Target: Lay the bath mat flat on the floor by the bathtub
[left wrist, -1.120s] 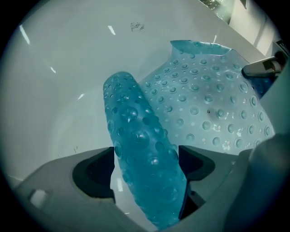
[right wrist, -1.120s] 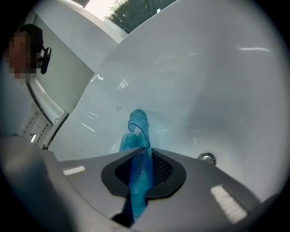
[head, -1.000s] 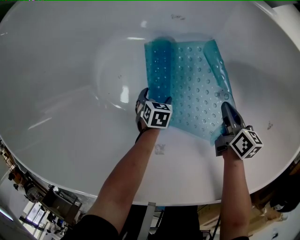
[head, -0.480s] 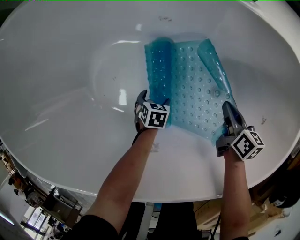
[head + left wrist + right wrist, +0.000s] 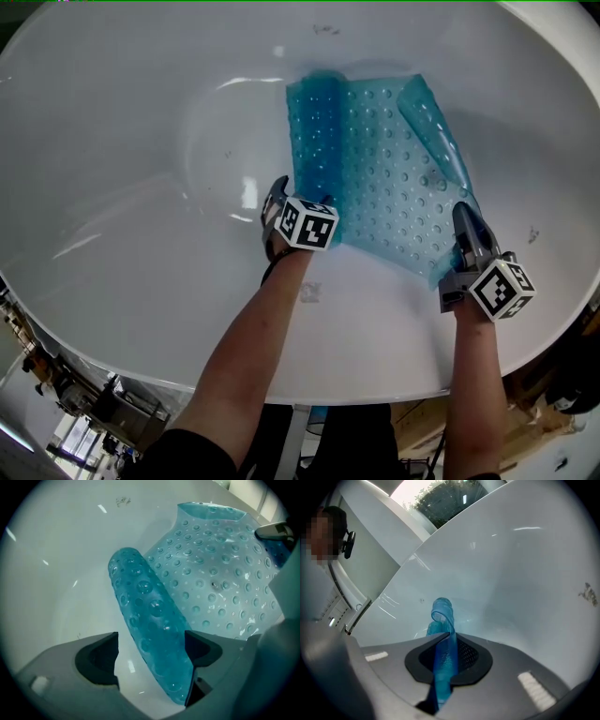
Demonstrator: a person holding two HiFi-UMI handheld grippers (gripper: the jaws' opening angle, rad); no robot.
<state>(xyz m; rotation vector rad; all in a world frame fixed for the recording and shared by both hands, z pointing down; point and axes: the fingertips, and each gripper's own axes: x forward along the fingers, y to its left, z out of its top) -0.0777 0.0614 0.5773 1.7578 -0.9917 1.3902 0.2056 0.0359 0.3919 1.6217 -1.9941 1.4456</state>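
Note:
A translucent blue bath mat [image 5: 384, 178] with suction bumps lies inside the white bathtub [image 5: 141, 112]. Its left edge is curled into a roll and its right edge is folded over. My left gripper [image 5: 298, 208] points steeply down at the mat's near left corner. In the left gripper view its jaws [image 5: 151, 641] stand wide apart, with the rolled edge [image 5: 150, 616] between them, close to the right jaw. My right gripper [image 5: 463, 217] is shut on the mat's near right corner. There a thin blue strip [image 5: 440, 609] runs up out of the closed jaws [image 5: 443, 641].
The tub's curved wall [image 5: 525, 573] rises all round the mat, and its near rim [image 5: 309, 389] runs under my forearms. Cluttered floor and wooden pieces [image 5: 525, 422] show beyond the rim. A person stands at the upper left [image 5: 328, 531] of the right gripper view.
My right gripper has drifted a little to the right and upward with the mat's corner in it. The left gripper has turned slightly over the rolled edge.

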